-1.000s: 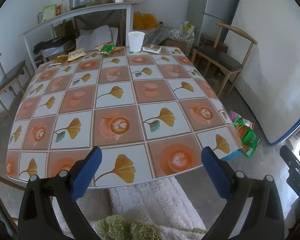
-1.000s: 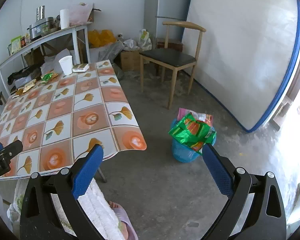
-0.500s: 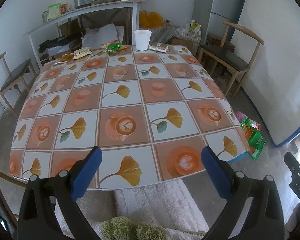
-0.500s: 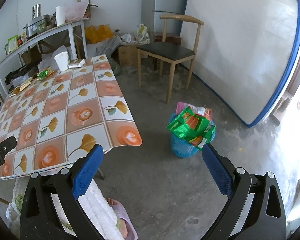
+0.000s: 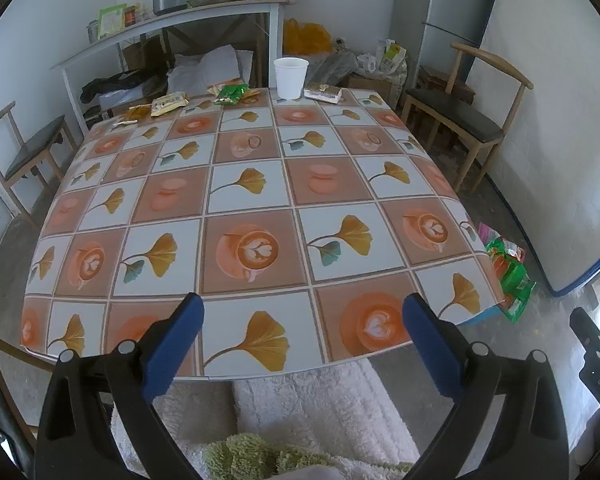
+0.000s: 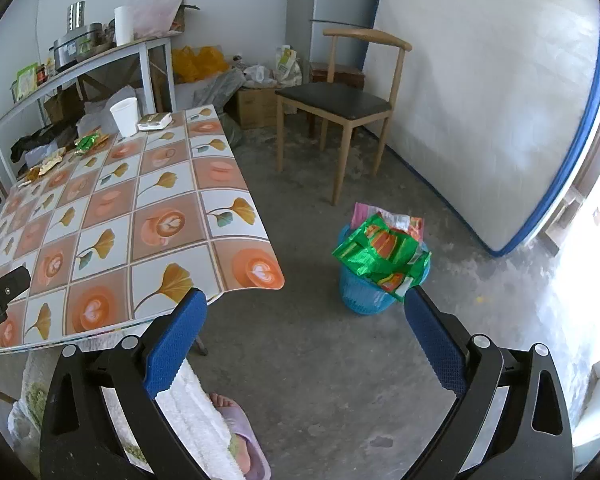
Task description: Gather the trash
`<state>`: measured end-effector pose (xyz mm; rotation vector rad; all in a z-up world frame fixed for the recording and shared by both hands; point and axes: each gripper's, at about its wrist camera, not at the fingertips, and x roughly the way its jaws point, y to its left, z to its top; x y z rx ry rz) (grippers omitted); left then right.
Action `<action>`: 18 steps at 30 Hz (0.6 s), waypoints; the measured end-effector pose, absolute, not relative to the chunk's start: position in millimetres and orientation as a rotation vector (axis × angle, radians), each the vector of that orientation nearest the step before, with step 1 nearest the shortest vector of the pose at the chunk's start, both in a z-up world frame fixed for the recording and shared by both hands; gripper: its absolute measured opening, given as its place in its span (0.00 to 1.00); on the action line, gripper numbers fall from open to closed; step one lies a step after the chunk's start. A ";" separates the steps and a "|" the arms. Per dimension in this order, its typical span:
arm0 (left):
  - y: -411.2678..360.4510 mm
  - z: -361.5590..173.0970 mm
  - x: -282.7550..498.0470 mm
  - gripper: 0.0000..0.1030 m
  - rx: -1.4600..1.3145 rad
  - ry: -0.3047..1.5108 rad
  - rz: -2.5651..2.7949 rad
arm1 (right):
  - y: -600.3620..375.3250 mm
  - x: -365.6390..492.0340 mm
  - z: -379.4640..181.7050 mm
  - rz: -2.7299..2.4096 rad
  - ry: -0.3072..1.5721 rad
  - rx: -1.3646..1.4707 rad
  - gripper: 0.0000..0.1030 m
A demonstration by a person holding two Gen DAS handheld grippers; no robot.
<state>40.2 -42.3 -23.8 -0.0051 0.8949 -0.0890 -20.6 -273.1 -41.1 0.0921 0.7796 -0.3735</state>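
Trash lies along the far edge of the patterned table [image 5: 260,184]: a white paper cup [image 5: 291,77], a flat white packet [image 5: 322,93], a green wrapper [image 5: 231,93], a yellow wrapper [image 5: 169,103]. On the floor to the table's right a blue bin [image 6: 365,292] overflows with green wrappers [image 6: 382,249]. My left gripper [image 5: 302,314] is open and empty over the table's near edge. My right gripper [image 6: 306,310] is open and empty above the floor, between the table corner and the bin.
A wooden chair [image 6: 342,100] stands at the right by a white mattress [image 6: 500,100] leaning on the wall. Another chair [image 5: 24,152] is at the left. A cluttered shelf table [image 5: 172,28] is behind. A person's slippered foot [image 6: 236,436] and white fluffy garment are below.
Both grippers have drifted slightly closer to the table, so it fills more of the left wrist view. Both stayed open; nothing was picked up.
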 end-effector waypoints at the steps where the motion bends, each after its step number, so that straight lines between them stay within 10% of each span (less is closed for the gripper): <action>1: -42.5 -23.3 40.1 0.95 -0.002 0.894 -0.094 | -272.9 -20.5 -41.1 -0.374 0.780 0.090 0.92; 18: -54.1 -25.8 38.6 0.94 0.025 0.897 -0.118 | -282.3 -26.1 -42.5 -0.395 0.781 0.103 0.92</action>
